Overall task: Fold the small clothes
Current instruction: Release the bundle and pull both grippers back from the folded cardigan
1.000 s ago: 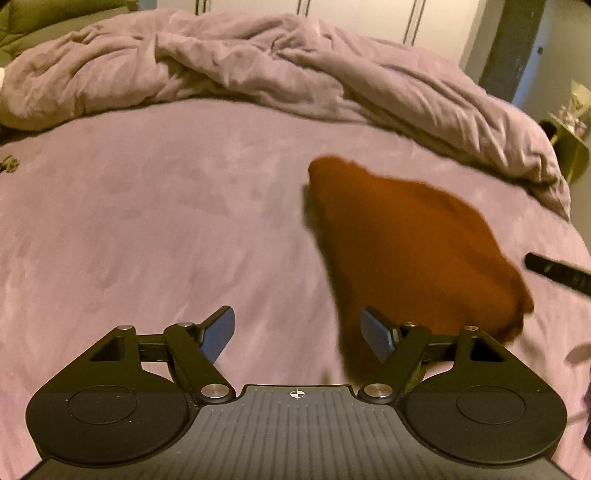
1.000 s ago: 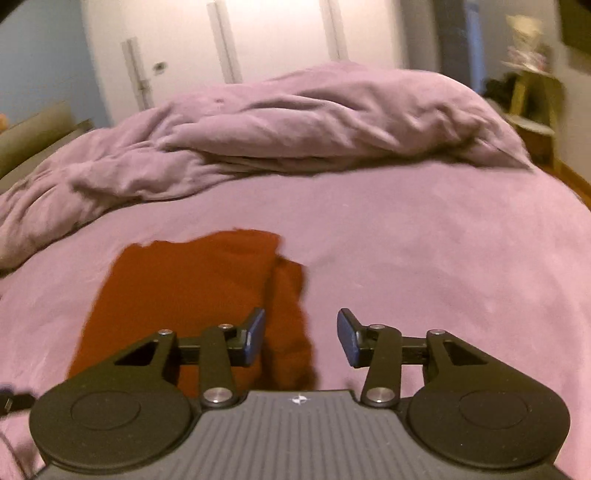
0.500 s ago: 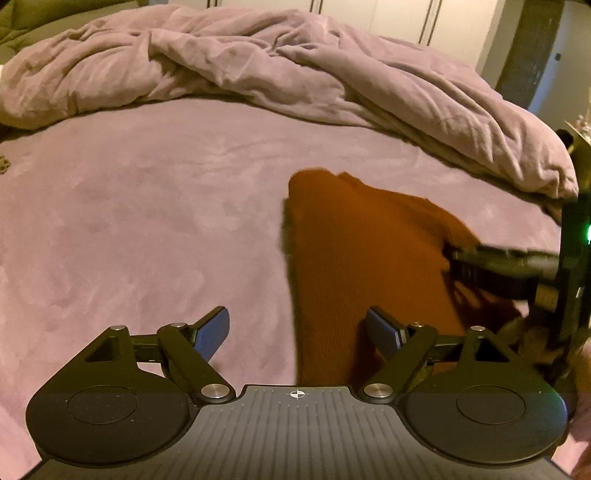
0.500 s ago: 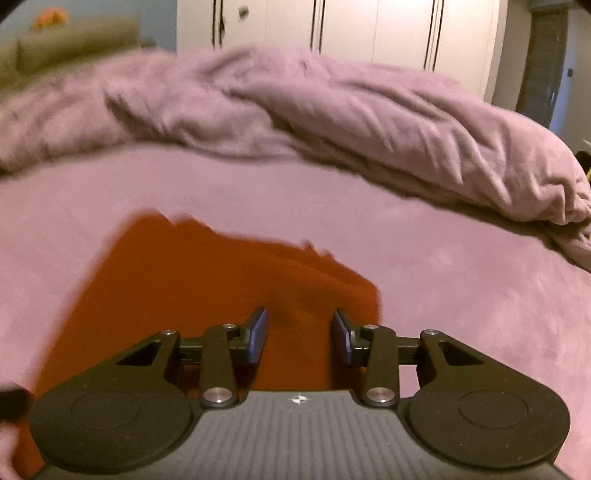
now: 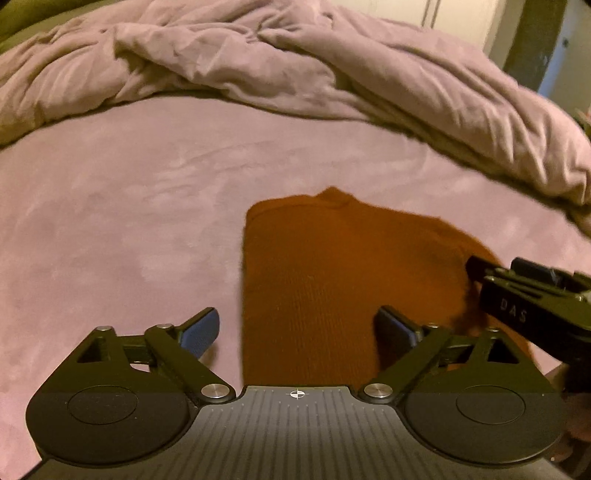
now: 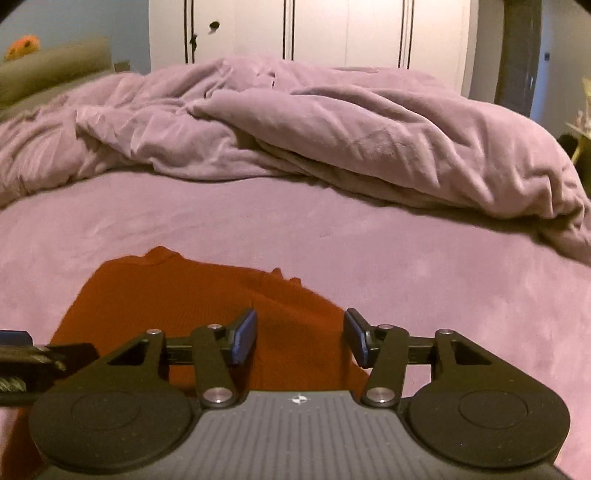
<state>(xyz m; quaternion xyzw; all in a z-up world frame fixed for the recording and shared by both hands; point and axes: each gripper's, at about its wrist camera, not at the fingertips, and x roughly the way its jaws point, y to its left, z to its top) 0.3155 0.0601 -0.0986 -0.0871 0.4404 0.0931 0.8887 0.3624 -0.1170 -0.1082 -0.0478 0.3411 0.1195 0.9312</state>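
A bed [image 5: 122, 206] covered in a mauve sheet fills both views, with a crumpled duvet [image 6: 332, 136] of the same colour heaped along its far side. Behind it stand white wardrobe doors [image 6: 314, 33] and, at the right, a dark upright post [image 6: 517, 55].

The rust-orange knit garment [image 5: 325, 280] lies flat on the sheet near the person's side, folded to a compact shape with a straight left edge, a small bump on its far edge and fine ribbing on top.

The left gripper [image 5: 299, 330] hovers over the garment's near left part, its jaws released and just opened wider, one pad over bare sheet, the other over the cloth. The right gripper [image 6: 300, 336] hangs above the garment's right part, jaws parted and lately widening, cloth beneath but nothing pinched.

Bare sheet stretches wide to the left, beyond the garment up to the duvet, and to its right.
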